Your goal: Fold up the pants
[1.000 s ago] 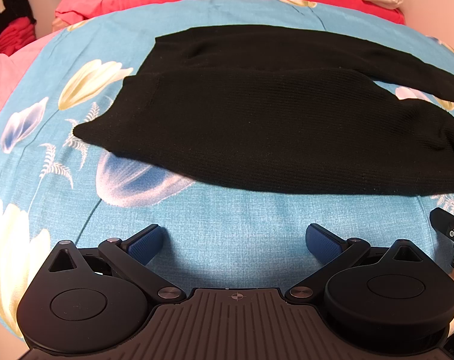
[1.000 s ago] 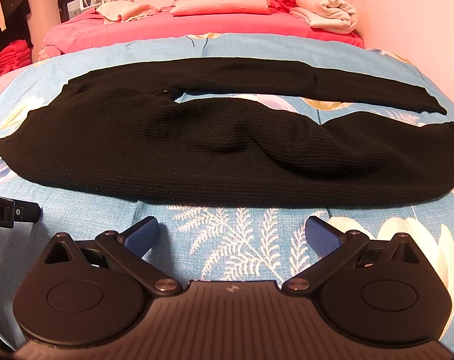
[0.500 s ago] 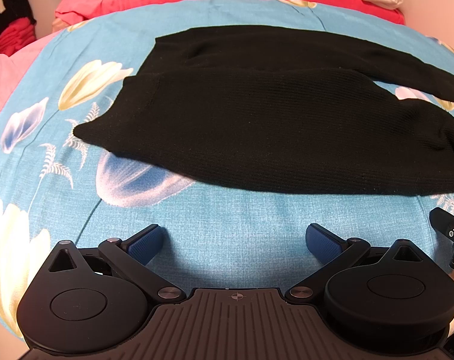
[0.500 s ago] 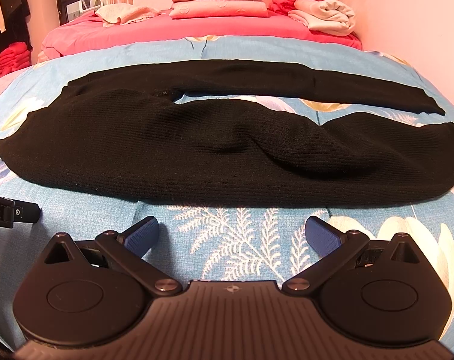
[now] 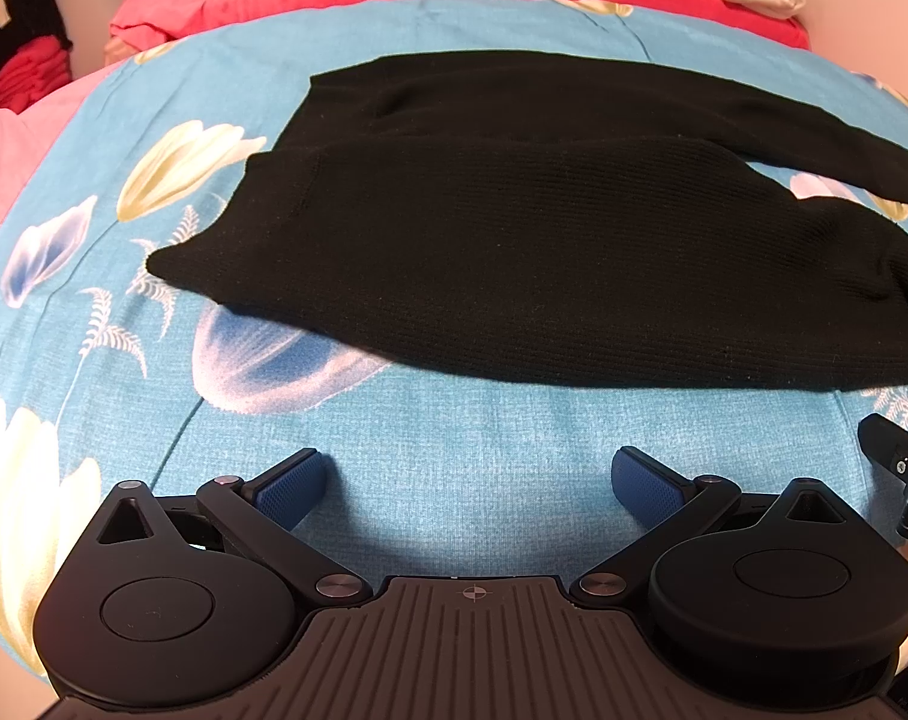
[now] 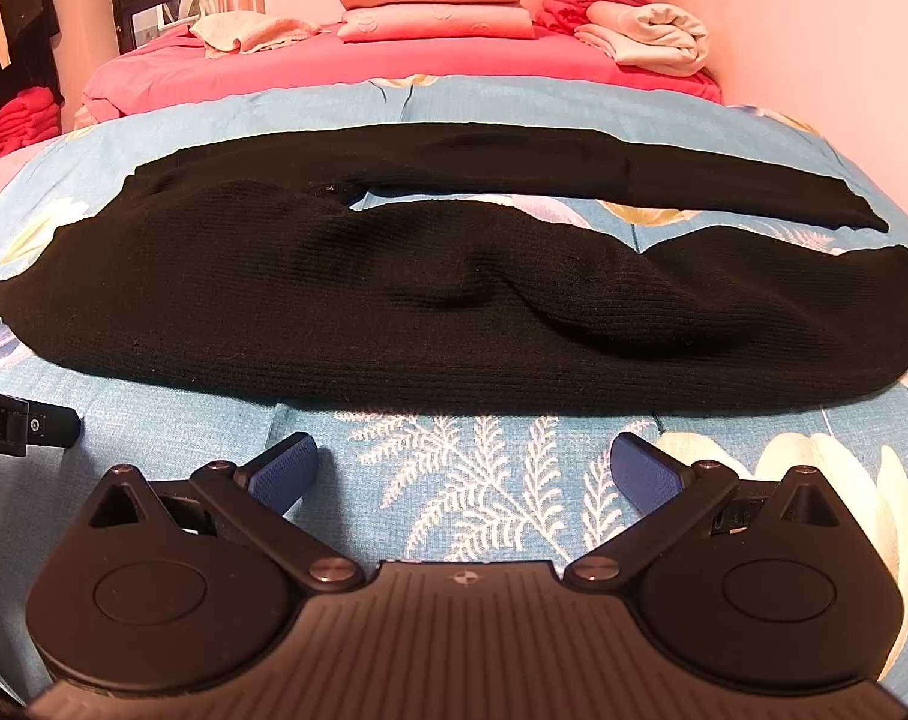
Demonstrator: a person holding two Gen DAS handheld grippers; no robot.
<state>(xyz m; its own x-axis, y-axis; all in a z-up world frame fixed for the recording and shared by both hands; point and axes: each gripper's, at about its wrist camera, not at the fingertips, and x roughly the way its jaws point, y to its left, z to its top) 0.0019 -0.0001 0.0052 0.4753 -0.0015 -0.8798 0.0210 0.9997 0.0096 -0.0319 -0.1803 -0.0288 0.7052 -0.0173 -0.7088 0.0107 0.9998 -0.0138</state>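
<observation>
Black pants point(image 6: 454, 324) lay unfolded across mid-frame, legs apart. L gripper point(image 5: 467, 483) & R gripper point(image 6: 464, 474) jaws spread wide, empty, at bottom of frame. No fold made yet

Pants point(image 5: 544, 252): black ribbed knit cloth, matt, slightly fuzzy. Bedsheet point(image 5: 466, 426): blue woven cloth, floral print, matt. Left gripper point(image 5: 466, 486) and right gripper point(image 6: 463, 477): matt black plastic, ribbed base, shiny metal pivot pins, blue textured rubbery pads point(image 6: 285, 471). Folded towels point(image 6: 652, 30): soft cloth.

Bed point(image 6: 514, 468) has a blue floral sheet, red bedding at far end. Black pants point(image 6: 454, 312) lie flat across the sheet, legs spread apart. Folded pink pillows point(image 6: 432, 12) and a rolled blanket point(image 6: 652, 36) sit on the red part.
</observation>
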